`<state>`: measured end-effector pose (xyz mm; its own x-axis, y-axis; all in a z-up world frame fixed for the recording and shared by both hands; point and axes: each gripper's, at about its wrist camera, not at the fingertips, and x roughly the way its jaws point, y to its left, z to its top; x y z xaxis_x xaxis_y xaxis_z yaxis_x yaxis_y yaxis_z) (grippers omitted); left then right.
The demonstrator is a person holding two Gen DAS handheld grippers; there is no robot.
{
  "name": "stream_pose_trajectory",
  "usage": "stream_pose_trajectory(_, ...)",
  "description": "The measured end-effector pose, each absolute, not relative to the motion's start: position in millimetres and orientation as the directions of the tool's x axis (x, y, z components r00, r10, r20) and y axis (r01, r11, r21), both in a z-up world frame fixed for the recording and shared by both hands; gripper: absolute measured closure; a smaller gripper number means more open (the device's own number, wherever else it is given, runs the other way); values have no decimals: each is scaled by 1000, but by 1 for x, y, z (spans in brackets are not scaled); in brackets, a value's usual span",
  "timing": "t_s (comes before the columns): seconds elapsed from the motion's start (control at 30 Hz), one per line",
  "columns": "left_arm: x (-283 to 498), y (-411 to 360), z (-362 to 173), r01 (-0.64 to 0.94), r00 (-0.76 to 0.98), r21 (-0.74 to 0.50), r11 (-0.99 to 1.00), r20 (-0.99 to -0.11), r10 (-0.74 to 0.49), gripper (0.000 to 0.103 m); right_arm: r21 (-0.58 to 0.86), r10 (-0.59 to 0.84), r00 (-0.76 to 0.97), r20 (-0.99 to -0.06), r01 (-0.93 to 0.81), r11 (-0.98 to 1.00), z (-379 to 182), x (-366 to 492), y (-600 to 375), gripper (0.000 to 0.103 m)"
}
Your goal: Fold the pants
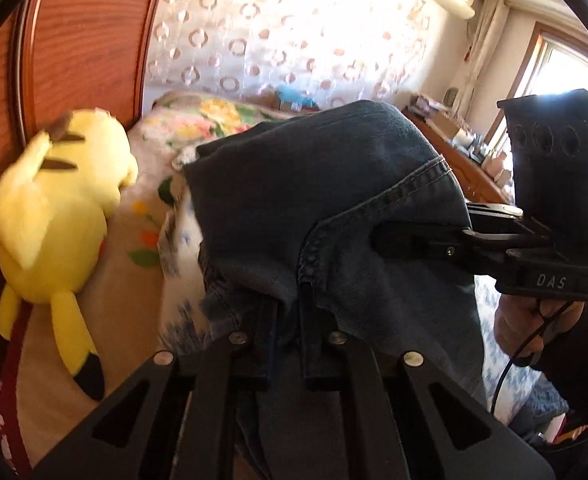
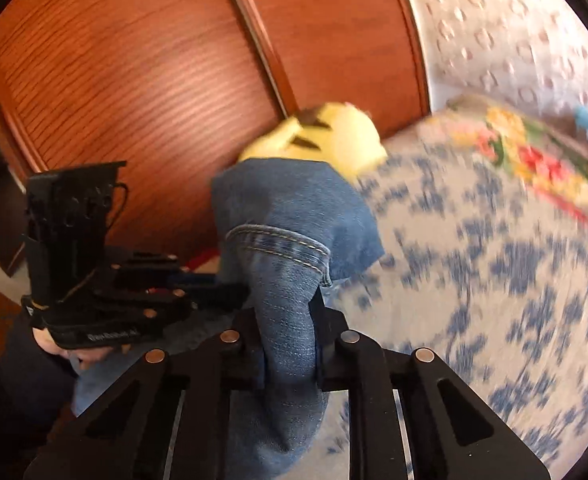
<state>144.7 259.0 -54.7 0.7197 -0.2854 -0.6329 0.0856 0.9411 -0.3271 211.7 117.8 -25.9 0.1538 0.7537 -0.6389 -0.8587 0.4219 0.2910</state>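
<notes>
Blue denim pants (image 1: 313, 176) hang bunched in the air above the bed, a stitched seam running across the raised fold. In the left wrist view my left gripper (image 1: 288, 314) is shut on a gathered fold of the cloth, which drapes over its fingers. My right gripper (image 1: 381, 240) comes in from the right, its fingers clamped on the same fabric. In the right wrist view the pants (image 2: 290, 200) rise as a pinched ridge out of my right gripper (image 2: 286, 316), and my left gripper (image 2: 230, 292) grips them at the left, with a hand under it.
A yellow plush toy (image 1: 62, 208) (image 2: 325, 136) lies on the bed against a wooden panel (image 2: 134, 80). The bed has a blue-flowered sheet (image 2: 493, 272) and a bright floral blanket (image 1: 198, 120) farther back. A patterned curtain (image 1: 294, 32) hangs behind, and a wooden dresser (image 1: 465, 168) stands at the right.
</notes>
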Motion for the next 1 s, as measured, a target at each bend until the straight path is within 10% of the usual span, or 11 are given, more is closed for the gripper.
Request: stream_pose_trajectory(1.0,275,281,-1,43,745,-164,985,-652,-141,100,281,815,223,-535,-863,420,13,338,151,90)
